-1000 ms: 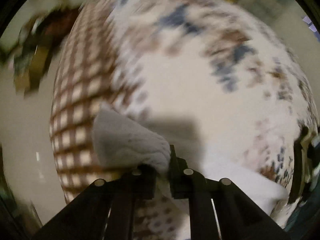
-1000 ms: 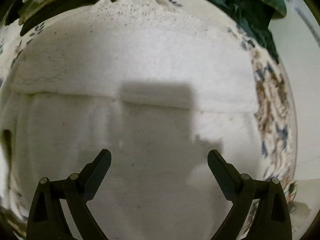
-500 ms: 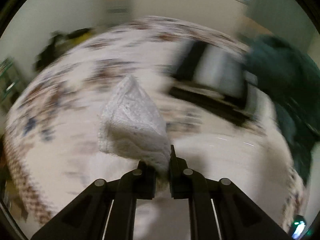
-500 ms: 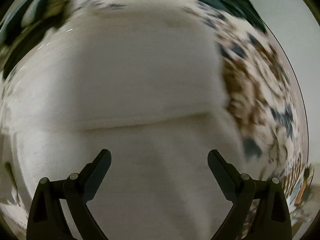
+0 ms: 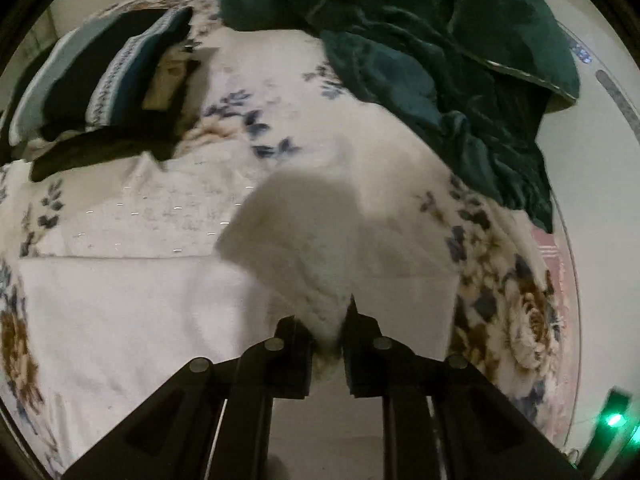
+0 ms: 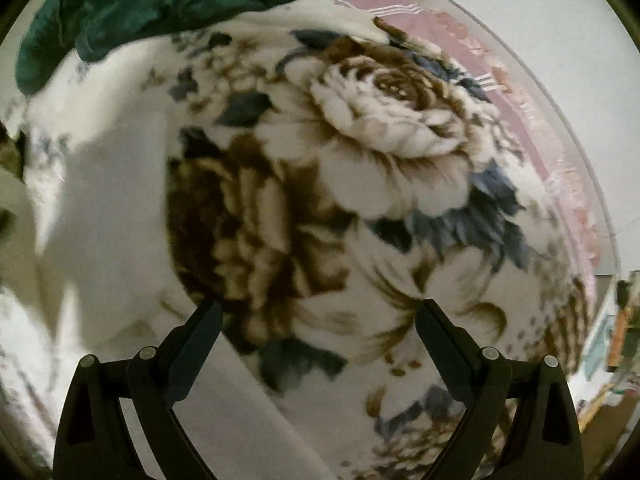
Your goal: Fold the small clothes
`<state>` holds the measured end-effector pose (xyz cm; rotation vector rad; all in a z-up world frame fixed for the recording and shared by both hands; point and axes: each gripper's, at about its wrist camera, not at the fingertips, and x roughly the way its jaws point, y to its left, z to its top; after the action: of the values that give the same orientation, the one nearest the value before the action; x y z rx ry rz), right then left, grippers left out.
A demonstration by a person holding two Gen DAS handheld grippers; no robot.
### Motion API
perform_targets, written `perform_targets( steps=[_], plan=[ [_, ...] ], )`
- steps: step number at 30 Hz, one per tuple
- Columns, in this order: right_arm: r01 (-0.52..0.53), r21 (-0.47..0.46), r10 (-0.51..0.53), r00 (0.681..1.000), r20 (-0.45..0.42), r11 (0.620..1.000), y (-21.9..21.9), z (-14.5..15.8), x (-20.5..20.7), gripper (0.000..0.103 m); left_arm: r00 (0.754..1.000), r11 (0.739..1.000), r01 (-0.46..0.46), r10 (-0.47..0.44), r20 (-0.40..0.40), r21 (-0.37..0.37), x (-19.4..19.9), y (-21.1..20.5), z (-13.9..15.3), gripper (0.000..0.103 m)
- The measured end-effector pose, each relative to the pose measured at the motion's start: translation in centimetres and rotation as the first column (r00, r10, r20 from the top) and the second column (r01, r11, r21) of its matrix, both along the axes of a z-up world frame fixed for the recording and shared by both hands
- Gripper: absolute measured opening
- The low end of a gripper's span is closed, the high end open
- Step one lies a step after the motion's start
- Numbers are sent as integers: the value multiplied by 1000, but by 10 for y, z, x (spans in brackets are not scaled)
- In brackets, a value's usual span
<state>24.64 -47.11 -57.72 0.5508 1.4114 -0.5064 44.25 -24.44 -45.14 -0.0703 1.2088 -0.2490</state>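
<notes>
A white knitted garment (image 5: 132,300) lies spread on the floral blanket (image 5: 256,96). My left gripper (image 5: 326,336) is shut on a corner of the white garment and holds that flap (image 5: 308,248) lifted over the rest of it. My right gripper (image 6: 318,320) is open and empty above the floral blanket (image 6: 360,128), to the right of the white garment (image 6: 104,208), whose edge shows at the left of the right wrist view.
A dark green blanket (image 5: 440,40) is heaped at the back right, also in the right wrist view (image 6: 168,4). Dark folded clothes (image 5: 108,88) lie at the back left. A pink sheet edge (image 6: 532,100) borders the bed on the right.
My left gripper has swung with the white corner from the bed's edge back over the garment. My right gripper has moved right, off the white garment to over the floral blanket.
</notes>
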Motion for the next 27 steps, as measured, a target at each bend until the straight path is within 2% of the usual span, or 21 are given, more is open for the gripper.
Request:
perform_targets(
  steps=[1,2,3,4,7,9,11,14,17,19,22,23,24,25,26,27],
  plan=[
    [-4,37,3,1000,23,999,-4,3,4,98,1000,1000,-9,9,8,-15,-2,8,5,28],
    [-12,77,8,999,50,997,-6,7,8,98,1000,999,-25,25,15,-37,-2,21,12,53],
    [-23,111,15,997,76,994,-7,10,13,98,998,998,-52,54,31,-43,-6,44,23,70],
    [-41,143,26,994,104,989,-7,15,22,98,996,997,-71,72,48,-30,-6,56,27,98],
    [-108,245,60,979,193,964,11,26,52,98,981,985,-166,159,113,52,-18,115,47,100],
    [-142,309,67,968,243,940,25,28,78,98,974,971,-217,209,91,97,-21,152,49,100],
    [-180,320,96,960,262,930,47,27,103,98,959,947,-277,263,104,163,-28,186,52,100],
    [-244,306,163,950,266,920,82,25,136,98,932,889,-360,330,150,283,-40,225,46,100],
    [-327,293,242,926,292,899,120,28,163,98,913,838,-407,386,132,364,-45,251,23,100],
    [-422,237,361,895,262,875,159,19,181,98,898,820,-433,430,96,374,-46,262,7,100],
    [-527,141,508,848,148,838,205,-7,203,98,861,795,-492,505,62,354,-50,283,-5,100],
    [-545,108,533,838,118,832,214,-16,207,81,848,786,-513,526,61,346,-53,290,-6,100],
    [-552,96,541,833,120,829,216,-18,207,30,839,780,-528,541,62,338,-55,294,-6,100],
    [-542,64,535,839,102,838,213,-18,206,10,834,776,-535,549,59,334,-51,295,-10,100],
    [-496,37,489,865,114,868,201,-12,200,12,830,775,-540,555,54,328,-50,296,-12,100],
    [-443,49,431,888,161,895,185,-4,192,12,828,776,-542,558,49,323,-49,297,-14,100]
  ],
)
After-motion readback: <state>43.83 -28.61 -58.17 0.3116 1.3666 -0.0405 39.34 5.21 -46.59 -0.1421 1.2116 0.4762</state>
